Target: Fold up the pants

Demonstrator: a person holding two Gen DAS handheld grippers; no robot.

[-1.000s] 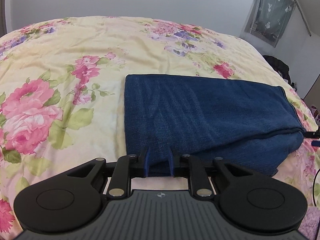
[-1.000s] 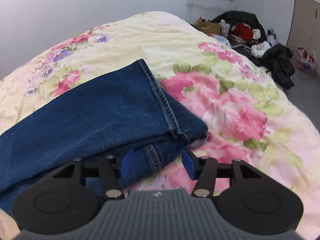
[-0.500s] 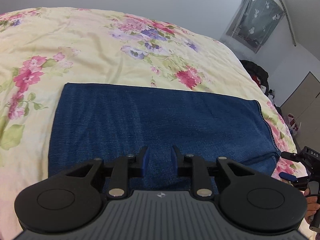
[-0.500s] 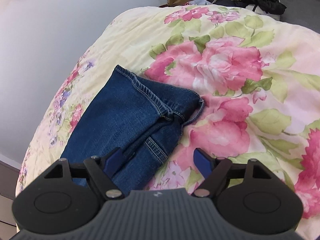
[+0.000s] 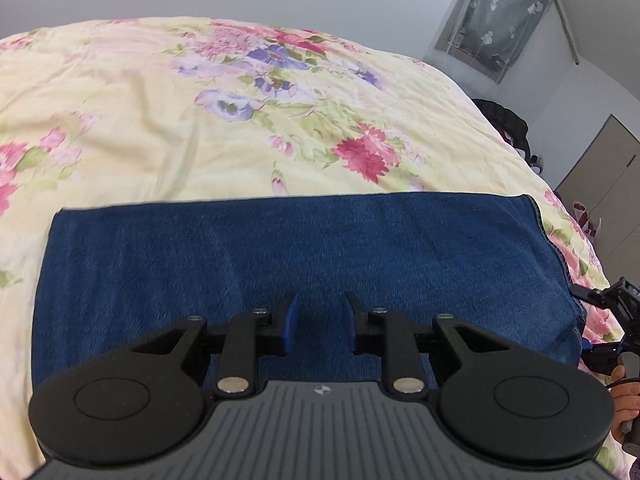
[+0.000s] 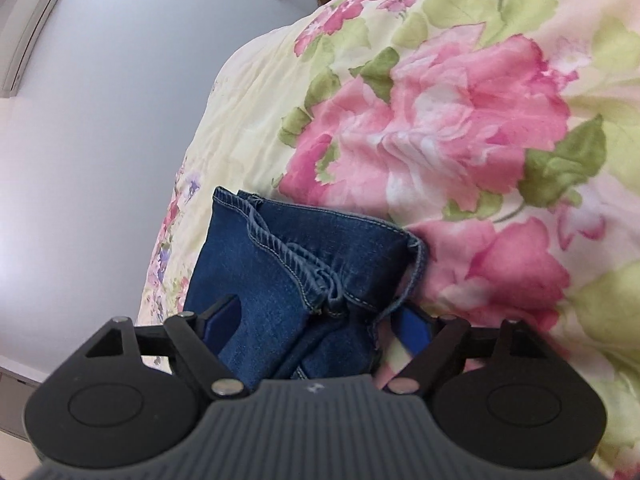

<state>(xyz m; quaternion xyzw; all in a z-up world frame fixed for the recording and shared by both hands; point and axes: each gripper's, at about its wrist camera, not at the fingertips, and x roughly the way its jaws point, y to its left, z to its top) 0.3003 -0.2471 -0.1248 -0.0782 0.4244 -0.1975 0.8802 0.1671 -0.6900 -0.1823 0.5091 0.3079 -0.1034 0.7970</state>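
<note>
Folded dark blue jeans (image 5: 300,256) lie flat on a floral bedspread (image 5: 200,120). My left gripper (image 5: 319,320) hovers over the near middle of the jeans, jaws a little apart, holding nothing. In the right wrist view the jeans' end with stitched hems and seams (image 6: 304,264) lies between the wide-open jaws of my right gripper (image 6: 320,320); its blue pads flank the cloth without pinching it. The right gripper also shows at the right edge of the left wrist view (image 5: 608,332).
The bed is covered by a cream spread with large pink roses (image 6: 460,120). A grey wall (image 6: 100,120) stands behind the bed. A curtained window (image 5: 496,28), a dark clothes pile (image 5: 508,120) and a door (image 5: 600,176) are at the right.
My left gripper moved right along the jeans to their middle and its jaws opened slightly. My right gripper opened wider, tilted and closed in on the hem end, which now sits between its jaws.
</note>
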